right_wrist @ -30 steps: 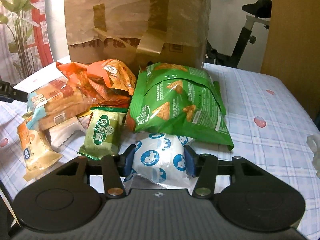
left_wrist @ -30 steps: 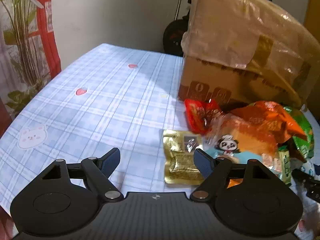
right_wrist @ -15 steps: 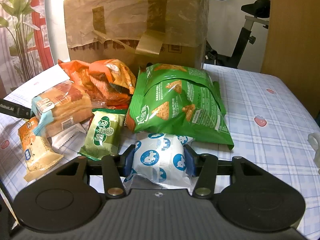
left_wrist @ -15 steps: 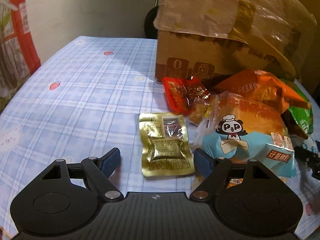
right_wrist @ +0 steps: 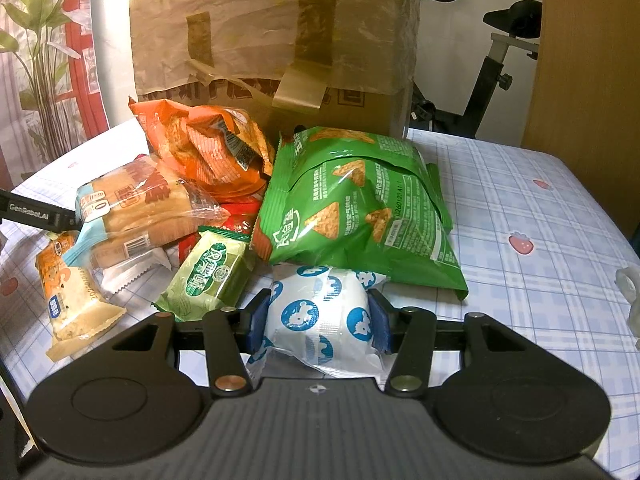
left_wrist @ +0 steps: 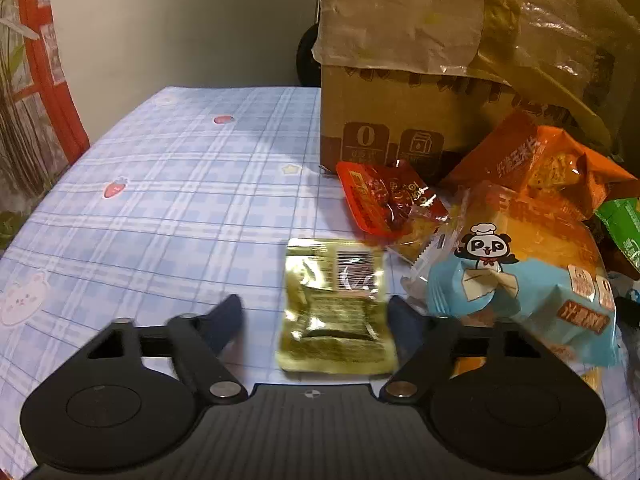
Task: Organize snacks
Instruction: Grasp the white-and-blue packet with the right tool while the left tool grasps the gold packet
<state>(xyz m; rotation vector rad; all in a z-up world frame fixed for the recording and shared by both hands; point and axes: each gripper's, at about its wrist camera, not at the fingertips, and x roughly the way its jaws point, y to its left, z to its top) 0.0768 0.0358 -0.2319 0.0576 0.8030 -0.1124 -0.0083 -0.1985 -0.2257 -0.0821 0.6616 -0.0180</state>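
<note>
1. The cardboard box, wrapped in taped plastic film, stands at 12 o'clock in both views on the blue plaid tablecloth.
2. Only the right wrist view shows the whole green chip bag, lying just at 12 o'clock of the right gripper; the left wrist view catches only a green sliver at its 3 o'clock edge.
3. The orange snack bag leans against the box, seen in both views.
4. The panda bread pack shows its panda face only to the left camera.
5. The right gripper pinches the white-and-blue sheep pouch between its pads.
6. The left gripper is spread wide; the gold foil packet lies flat between its fingers, touching neither for certain. This packet shows only here.
7. The green wafer pack appears only in the right view, at 10 o'clock.
</note>
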